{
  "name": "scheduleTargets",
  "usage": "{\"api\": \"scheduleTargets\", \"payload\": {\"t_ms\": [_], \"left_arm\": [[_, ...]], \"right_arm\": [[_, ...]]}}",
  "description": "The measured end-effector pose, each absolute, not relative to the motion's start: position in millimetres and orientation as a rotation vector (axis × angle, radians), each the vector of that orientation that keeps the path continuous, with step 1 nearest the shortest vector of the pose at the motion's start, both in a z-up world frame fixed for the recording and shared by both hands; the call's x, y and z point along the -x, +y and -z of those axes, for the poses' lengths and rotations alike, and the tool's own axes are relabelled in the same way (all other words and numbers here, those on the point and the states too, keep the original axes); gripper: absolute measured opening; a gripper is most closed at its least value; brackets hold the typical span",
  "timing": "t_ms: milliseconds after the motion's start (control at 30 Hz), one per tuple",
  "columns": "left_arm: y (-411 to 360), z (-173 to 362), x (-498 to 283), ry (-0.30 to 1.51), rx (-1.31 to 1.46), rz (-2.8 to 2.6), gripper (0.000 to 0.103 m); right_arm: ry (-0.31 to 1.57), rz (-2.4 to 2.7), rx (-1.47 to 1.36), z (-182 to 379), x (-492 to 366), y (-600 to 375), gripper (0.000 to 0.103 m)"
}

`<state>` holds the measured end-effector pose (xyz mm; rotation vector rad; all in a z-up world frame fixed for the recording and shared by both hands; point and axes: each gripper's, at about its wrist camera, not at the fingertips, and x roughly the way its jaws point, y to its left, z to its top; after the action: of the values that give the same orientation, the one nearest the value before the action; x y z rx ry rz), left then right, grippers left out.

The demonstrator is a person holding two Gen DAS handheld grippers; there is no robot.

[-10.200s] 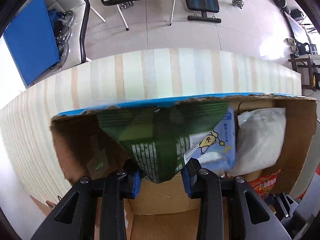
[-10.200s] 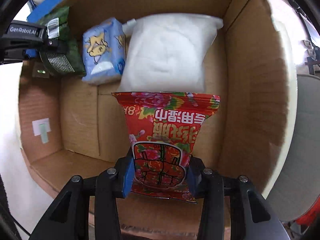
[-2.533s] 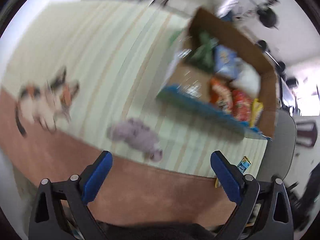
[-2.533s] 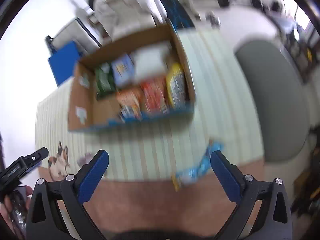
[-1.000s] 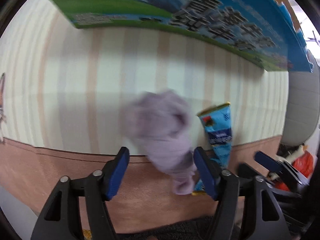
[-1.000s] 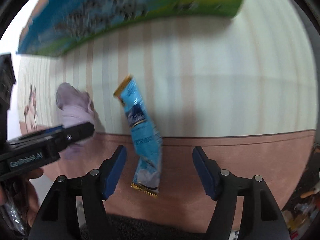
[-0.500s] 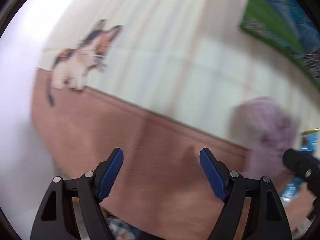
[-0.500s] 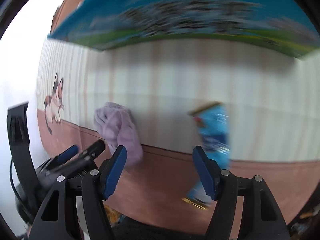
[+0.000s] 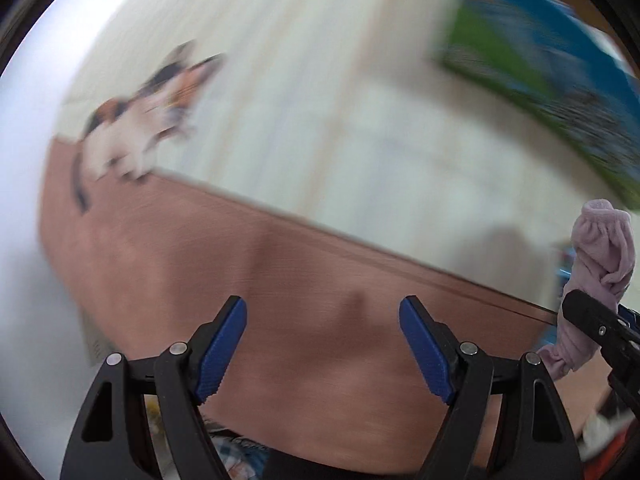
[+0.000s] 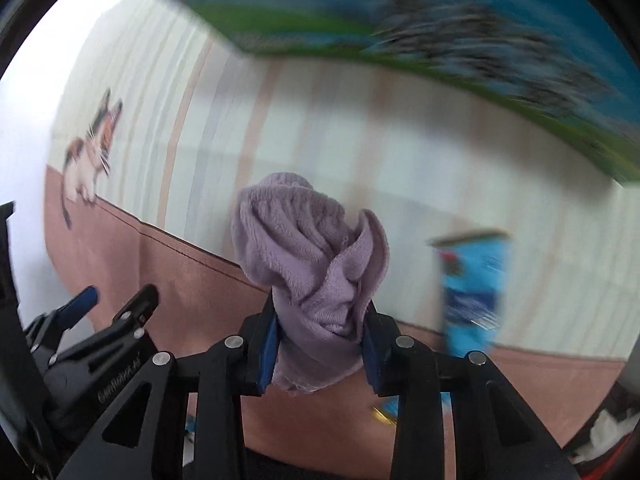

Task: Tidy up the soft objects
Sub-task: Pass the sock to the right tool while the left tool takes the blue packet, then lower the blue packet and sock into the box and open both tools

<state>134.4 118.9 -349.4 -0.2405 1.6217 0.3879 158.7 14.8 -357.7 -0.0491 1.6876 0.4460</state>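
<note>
A crumpled lilac cloth [image 10: 316, 264] is pinched between the blue pads of my right gripper [image 10: 320, 344], which is shut on its lower end; most of the cloth bulges above the fingers. In the left wrist view the same cloth [image 9: 600, 264] shows at the right edge, held by the black right gripper. My left gripper [image 9: 322, 344] stands open over the brown band of the tablecloth with nothing between its fingers. A calico toy cat [image 9: 140, 120] lies at the upper left, blurred; it shows small in the right wrist view [image 10: 90, 148].
A blue snack packet [image 10: 472, 292] lies on the striped tablecloth [image 10: 400, 140] right of the cloth. The printed blue and green side of the cardboard box [image 10: 400, 12] fills the top; it shows again at the upper right [image 9: 560, 60]. The left gripper [image 10: 100, 320] sits lower left.
My right gripper has closed on the lilac cloth, which earlier lay free on the table. The left gripper has swung away leftward, off the cloth, toward the toy cat.
</note>
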Motion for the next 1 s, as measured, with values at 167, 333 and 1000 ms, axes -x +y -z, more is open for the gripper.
{"api": "scheduleTargets", "payload": {"t_ms": [167, 333, 1000], "left_arm": [[19, 349, -173, 1.649, 0.168, -0.058, 0.078], [-59, 384, -189, 1.753, 0.096, 0.151, 0.078], [-33, 267, -234, 1.525, 0.100, 0.155, 0.020]], "right_arm": [[1.640, -0.270, -0.028, 333, -158, -62, 0.037], [1.695, -0.104, -0.125, 360, -145, -140, 0.037], [1.616, -0.197, -0.251, 321, -145, -179, 0.037]]}}
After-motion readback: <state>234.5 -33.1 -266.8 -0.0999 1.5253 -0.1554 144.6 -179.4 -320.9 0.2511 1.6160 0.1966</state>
